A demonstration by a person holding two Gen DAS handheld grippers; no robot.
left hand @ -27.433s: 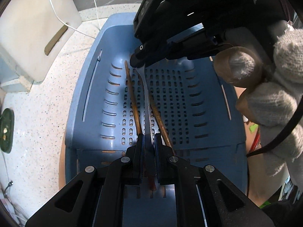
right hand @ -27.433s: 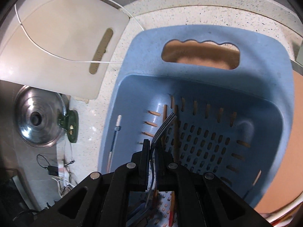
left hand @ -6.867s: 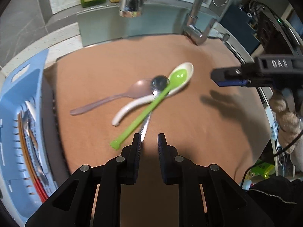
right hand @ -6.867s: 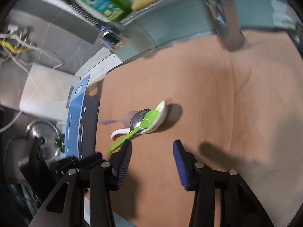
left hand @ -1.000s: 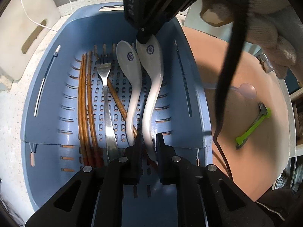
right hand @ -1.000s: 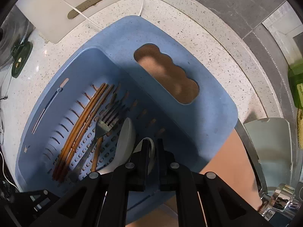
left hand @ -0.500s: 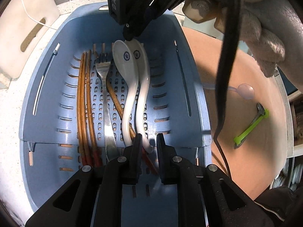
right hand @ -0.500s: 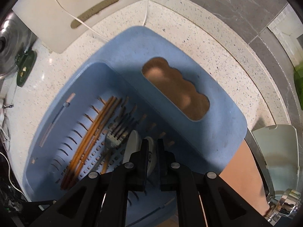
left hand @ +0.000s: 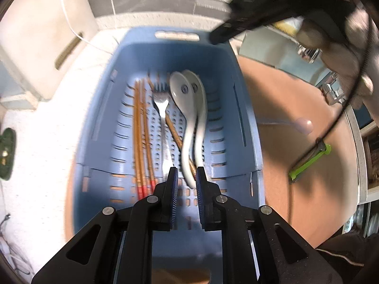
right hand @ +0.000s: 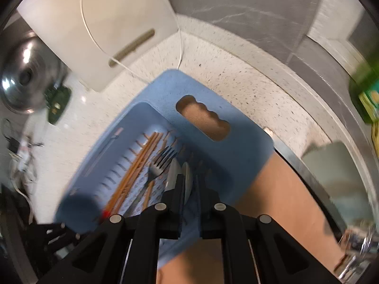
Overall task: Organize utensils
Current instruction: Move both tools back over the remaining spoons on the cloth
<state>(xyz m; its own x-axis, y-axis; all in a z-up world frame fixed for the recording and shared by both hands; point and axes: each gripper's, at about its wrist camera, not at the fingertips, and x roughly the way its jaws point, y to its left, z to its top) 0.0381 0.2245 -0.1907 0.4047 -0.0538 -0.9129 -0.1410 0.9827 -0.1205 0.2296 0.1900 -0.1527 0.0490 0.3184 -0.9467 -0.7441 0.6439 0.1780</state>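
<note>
A blue slotted basket (left hand: 246, 108) holds wooden chopsticks (left hand: 138, 127), a metal fork (left hand: 162, 108) and two white ceramic spoons (left hand: 189, 108) side by side. My left gripper (left hand: 184, 179) hovers over the basket's near end, jaws slightly apart and empty, above the spoon handles. My right gripper (right hand: 189, 189) is lifted above the basket's far right corner, jaws slightly apart and empty; its black body shows in the left wrist view (left hand: 255, 16). The basket (right hand: 236, 146), fork (right hand: 161, 163) and chopsticks (right hand: 137, 165) show in the right wrist view. A green spoon (left hand: 308, 161), a metal spoon and a pink spoon (left hand: 300, 125) lie on the brown mat.
A white cutting board (left hand: 40, 47) with a white cable stands left of the basket on the speckled counter (right hand: 236, 90). A steel pot lid (right hand: 21, 80) lies at far left. The brown mat (left hand: 296, 94) covers the sink; a tap (left hand: 331, 90) and a green bottle (right hand: 367, 94) stand behind.
Both grippers have pulled up and back from the basket. The second white spoon now lies free beside the first. The right gripper has moved up and to the right.
</note>
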